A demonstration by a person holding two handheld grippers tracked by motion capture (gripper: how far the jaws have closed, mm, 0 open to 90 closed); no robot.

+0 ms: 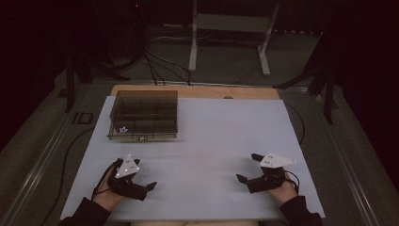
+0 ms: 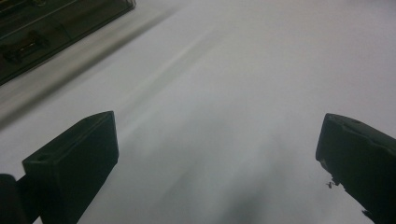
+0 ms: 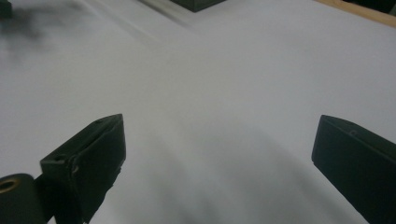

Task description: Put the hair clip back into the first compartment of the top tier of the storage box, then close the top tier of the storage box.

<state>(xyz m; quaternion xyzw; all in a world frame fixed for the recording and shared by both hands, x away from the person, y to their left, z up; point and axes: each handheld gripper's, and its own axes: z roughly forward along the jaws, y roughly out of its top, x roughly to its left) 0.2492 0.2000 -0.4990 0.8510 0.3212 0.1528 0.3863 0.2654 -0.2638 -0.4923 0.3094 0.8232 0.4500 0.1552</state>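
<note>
High view: the white surface (image 1: 207, 141) takes up most of the scene, with a strip of bare wood showing along its far edge. The landmark is the clear, smoke-tinted box (image 1: 144, 115) with inner compartments, which stands at the far left of the surface with its near wall facing the person. Inside the box, in the near-left compartment, lies a small pale star (image 1: 123, 130); just at the near wall of the box sits a tiny dark piece with two light spots (image 1: 141, 138), too small to identify. The left tool (image 1: 143, 181) rests on the surface near the person's edge, in front of the box and a little toward its left end, held in the person's left hand (image 1: 107, 195), its grey three-cornered plate on top; its jaws stand wide apart with nothing between them. The right tool (image 1: 248, 168) lies well apart from the box, far off to its right and nearer the person, held in the right hand (image 1: 283, 192); its jaws are likewise spread wide and empty. In the left gripper view the box (image 2: 51, 32) shows at the upper left, beyond the spread jaws, with bare surface (image 2: 224, 93) between. In the right gripper view a corner of the box (image 3: 196, 4) shows at the top edge, far past the parted jaws.
</note>
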